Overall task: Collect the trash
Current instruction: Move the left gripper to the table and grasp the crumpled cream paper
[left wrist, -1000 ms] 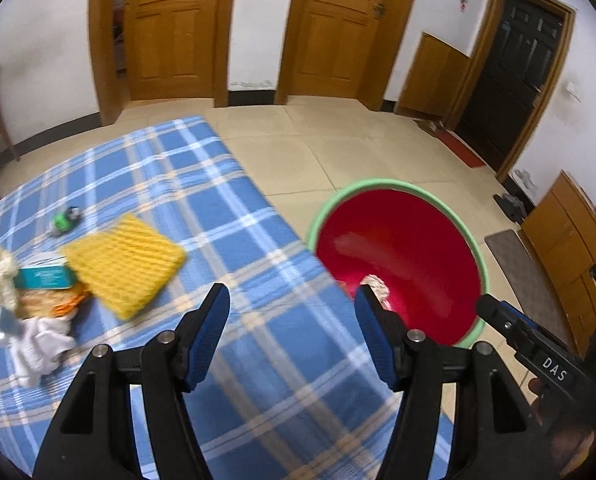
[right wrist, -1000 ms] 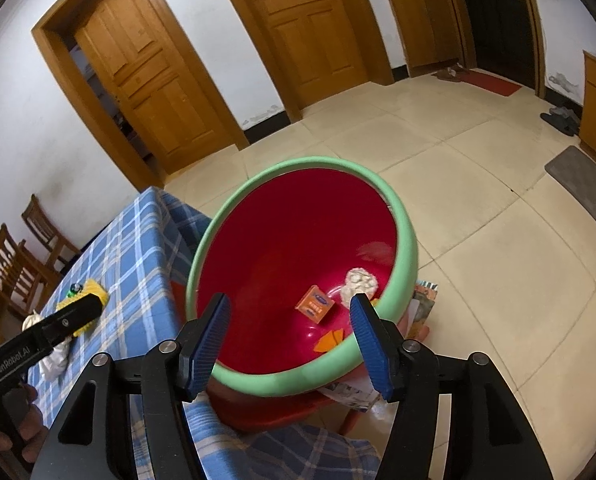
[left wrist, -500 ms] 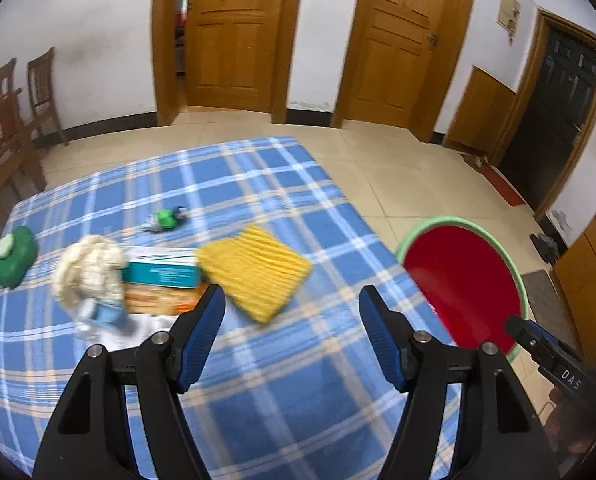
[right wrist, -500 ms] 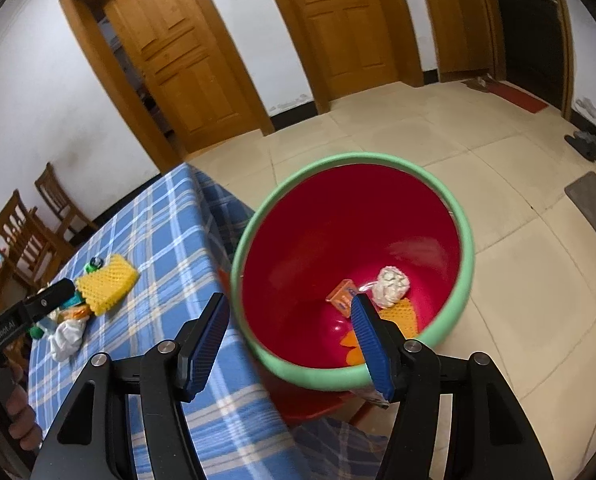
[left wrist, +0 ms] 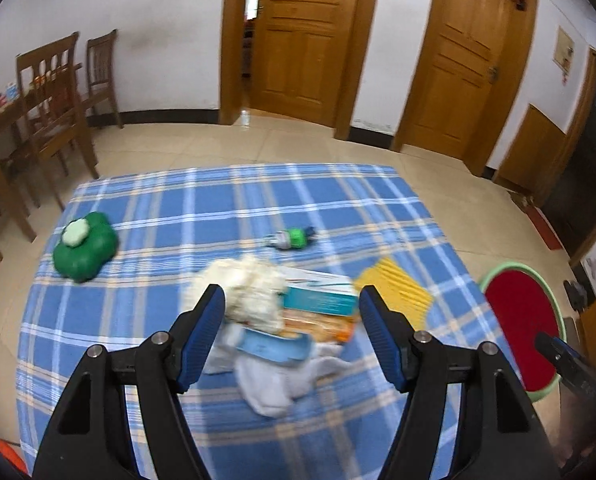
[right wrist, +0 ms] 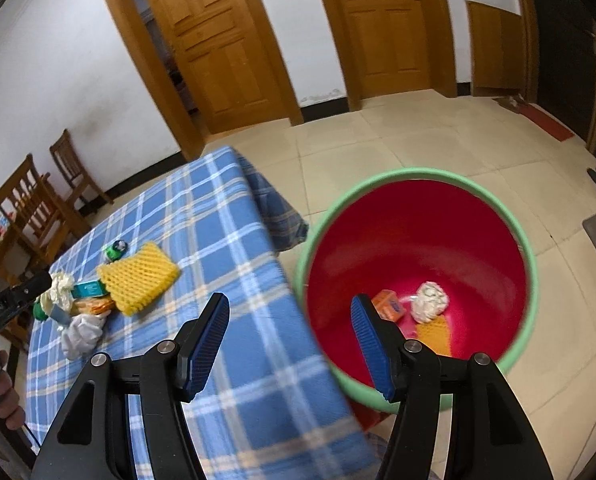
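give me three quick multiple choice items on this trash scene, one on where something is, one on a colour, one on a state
1. Where does the yellow foam net lie?
A. in the bin
B. on the checked tablecloth
C. on a chair

2. What colour is the inside of the bin?
A. red
B. blue
C. white

3. What is between the left claw's fingers?
A. a gripped box
B. a gripped cloth
C. nothing gripped

Key:
1 B, it rests on the cloth beside the teal box.
2 A, red walls under a green rim.
3 C, the fingers stand apart above the pile.
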The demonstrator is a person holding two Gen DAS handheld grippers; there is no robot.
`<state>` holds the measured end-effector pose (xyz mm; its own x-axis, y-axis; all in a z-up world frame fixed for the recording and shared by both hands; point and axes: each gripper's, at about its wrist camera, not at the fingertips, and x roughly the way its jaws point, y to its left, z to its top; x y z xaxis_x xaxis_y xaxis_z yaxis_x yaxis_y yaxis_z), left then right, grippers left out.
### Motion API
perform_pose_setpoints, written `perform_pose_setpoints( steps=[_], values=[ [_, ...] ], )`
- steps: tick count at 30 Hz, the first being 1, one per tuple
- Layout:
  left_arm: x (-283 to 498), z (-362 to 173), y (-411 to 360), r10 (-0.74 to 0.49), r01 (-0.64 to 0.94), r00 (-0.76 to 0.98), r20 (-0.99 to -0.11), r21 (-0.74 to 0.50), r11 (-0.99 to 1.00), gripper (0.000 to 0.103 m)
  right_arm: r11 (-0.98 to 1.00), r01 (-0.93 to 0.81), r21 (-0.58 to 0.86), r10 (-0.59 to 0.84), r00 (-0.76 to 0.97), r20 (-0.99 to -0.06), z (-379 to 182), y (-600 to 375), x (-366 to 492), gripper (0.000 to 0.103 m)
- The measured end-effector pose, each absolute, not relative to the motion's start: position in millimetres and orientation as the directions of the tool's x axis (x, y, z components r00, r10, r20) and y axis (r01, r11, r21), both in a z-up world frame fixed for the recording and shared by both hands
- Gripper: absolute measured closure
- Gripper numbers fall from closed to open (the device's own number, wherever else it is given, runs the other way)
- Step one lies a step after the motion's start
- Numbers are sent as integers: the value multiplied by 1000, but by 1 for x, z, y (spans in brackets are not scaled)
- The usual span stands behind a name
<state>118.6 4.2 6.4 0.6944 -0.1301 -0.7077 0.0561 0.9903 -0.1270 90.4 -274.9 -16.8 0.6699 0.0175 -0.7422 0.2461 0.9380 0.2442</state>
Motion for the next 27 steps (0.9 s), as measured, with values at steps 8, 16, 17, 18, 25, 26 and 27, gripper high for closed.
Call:
perform_pose_setpoints(
  steps=[8, 16, 17, 18, 25, 26, 27],
  values=[
    [134, -13, 36, -116, -6, 667, -736, -161, 987, 34, 956, 179, 233, 62, 653, -755, -21, -241, 116, 24],
    [140, -29, 55, -175, 11, 652, -738, -222, 975, 34, 970, 130, 203, 78, 628, -774, -27, -202, 144, 24],
    [140, -31, 57, -182, 14, 649, -739, -228, 973, 34, 971, 127, 200, 78, 624, -778, -28, -197, 147, 24],
    [141, -33, 59, -192, 17, 644, -740, -237, 971, 34, 972, 126, 199, 80, 619, -782, -30, -192, 151, 24],
    [145, -46, 86, -252, -6, 629, -735, -329, 944, 36, 983, 96, 153, 66, 598, -799, -43, -162, 174, 24],
    [145, -47, 88, -264, 1, 630, -730, -340, 940, 43, 984, 98, 150, 63, 596, -801, -44, -160, 176, 24],
    [145, -48, 91, -283, 11, 628, -725, -355, 935, 45, 983, 103, 149, 60, 592, -803, -47, -158, 179, 24]
  ],
)
